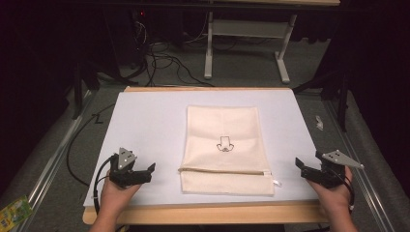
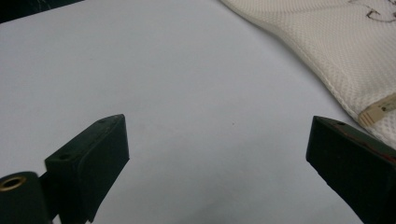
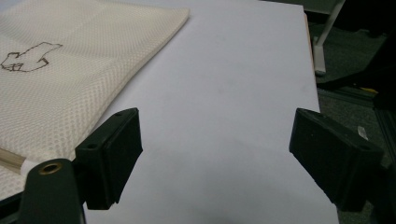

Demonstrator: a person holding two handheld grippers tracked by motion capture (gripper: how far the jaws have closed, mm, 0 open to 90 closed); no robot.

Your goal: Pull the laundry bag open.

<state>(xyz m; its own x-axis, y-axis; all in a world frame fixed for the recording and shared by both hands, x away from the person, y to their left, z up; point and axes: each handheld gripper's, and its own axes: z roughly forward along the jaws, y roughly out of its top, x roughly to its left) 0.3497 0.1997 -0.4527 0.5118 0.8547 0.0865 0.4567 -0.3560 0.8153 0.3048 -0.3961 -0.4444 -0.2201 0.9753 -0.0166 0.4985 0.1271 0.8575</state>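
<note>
A cream mesh bag (image 1: 225,150) with a small dark drawing lies flat in the middle of the white sheet (image 1: 145,125), its near end folded over. My left gripper (image 1: 150,173) rests at the sheet's near left, pointing right toward the bag, its jaws open over bare sheet. My right gripper (image 1: 300,168) sits at the near right edge, pointing left, also open and apart from the bag. In the left gripper view the gripper (image 2: 217,126) has the bag (image 2: 327,46) off to the upper right. In the right gripper view the gripper (image 3: 215,116) has the bag (image 3: 60,93) at the left.
The sheet covers a wooden tabletop (image 1: 203,212). Beyond it on the floor stand white table legs (image 1: 209,48) and tangled cables (image 1: 159,60). A green packet (image 1: 12,212) lies at the lower left, and a small white scrap (image 1: 319,121) at the right.
</note>
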